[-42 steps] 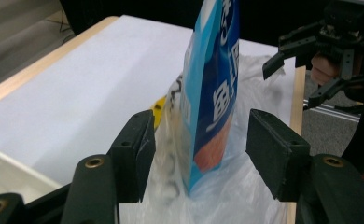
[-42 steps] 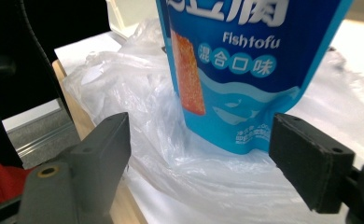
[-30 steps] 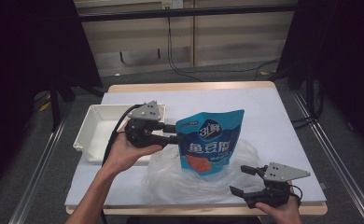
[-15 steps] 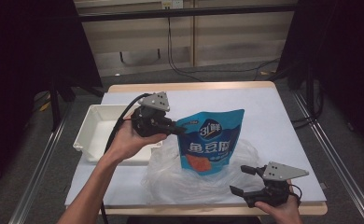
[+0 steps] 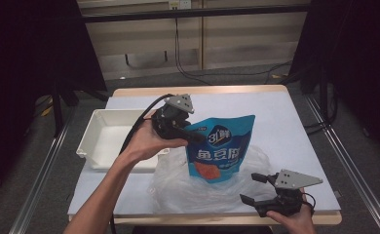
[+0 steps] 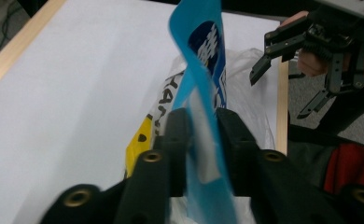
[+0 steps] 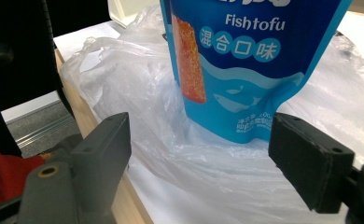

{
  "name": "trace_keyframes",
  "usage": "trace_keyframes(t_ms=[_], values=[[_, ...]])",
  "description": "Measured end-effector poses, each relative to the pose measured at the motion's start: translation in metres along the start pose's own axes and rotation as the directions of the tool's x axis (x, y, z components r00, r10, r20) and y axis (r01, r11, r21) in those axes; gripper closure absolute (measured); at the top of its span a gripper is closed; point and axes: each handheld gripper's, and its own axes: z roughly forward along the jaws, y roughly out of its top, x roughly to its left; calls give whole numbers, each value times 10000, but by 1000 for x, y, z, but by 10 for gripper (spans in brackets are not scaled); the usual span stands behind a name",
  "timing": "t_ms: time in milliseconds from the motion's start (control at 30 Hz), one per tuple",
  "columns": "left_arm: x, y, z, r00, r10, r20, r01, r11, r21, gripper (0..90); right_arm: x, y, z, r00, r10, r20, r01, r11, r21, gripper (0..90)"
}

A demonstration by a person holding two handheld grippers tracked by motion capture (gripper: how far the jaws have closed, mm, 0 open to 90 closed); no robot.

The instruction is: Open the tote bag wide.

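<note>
A blue fish-tofu pouch stands upright in a crumpled clear plastic bag near the table's front. My left gripper is shut on the pouch's upper left edge. In the left gripper view both pads press the blue film. Its jaws have just been closing and then eased a touch, with the pouch still between them. My right gripper rests at the front right edge, open. In the right gripper view it faces the pouch and the bag, touching neither.
A white tray sits at the table's left, just behind the left hand. The table's wooden front edge runs under the right gripper. The right gripper also shows across the bag in the left gripper view.
The left gripper has moved right and slightly up, and its jaws have closed onto the pouch's upper left edge. The pouch and the right gripper have kept still.
</note>
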Motion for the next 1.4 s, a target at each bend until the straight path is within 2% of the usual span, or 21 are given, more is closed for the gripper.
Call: trace_keyframes(t_ms=[100,133,167,400,533,600,667,833,1067,1200,1267,1400], values=[[2,2,1,10000,31,93,-32,9999,122,880,0,0,0,10000,-26,-68,26,10000,-14,209],[2,3,1,9998,99,152,-105,9994,340,893,0,0,0,10000,-14,-62,14,10000,-19,209],[1,4,2,9999,-5,151,1,9995,307,892,0,0,0,10000,-7,-56,7,10000,-19,209],[3,8,8,9993,-5,361,-24,9968,804,796,0,0,0,10000,-8,-8,8,10000,-35,209],[7,9,16,9967,-171,789,119,9977,662,773,0,0,0,10000,-6,-28,6,10000,-23,209],[8,10,18,9966,-173,804,116,9974,718,758,0,0,0,10000,-13,-24,13,10000,-25,209],[7,10,18,9976,-141,674,89,9970,767,790,0,0,0,10000,-13,2,13,10000,-17,209],[6,13,21,9978,15,662,-80,9951,981,900,0,0,0,10000,15,43,-15,10000,21,211],[9,13,21,9965,142,829,-223,9949,979,900,0,0,0,10000,9,29,-9,10000,13,211],[7,14,21,9956,516,779,-589,9938,948,900,0,0,0,10000,25,58,-25,10000,8,211],[7,15,21,9943,510,938,-598,9938,934,900,-1,0,0,10000,27,30,-27,10000,-8,211],[6,21,23,9942,466,967,-555,9943,911,900,-1,0,0,10000,40,41,-40,10000,-16,211]])
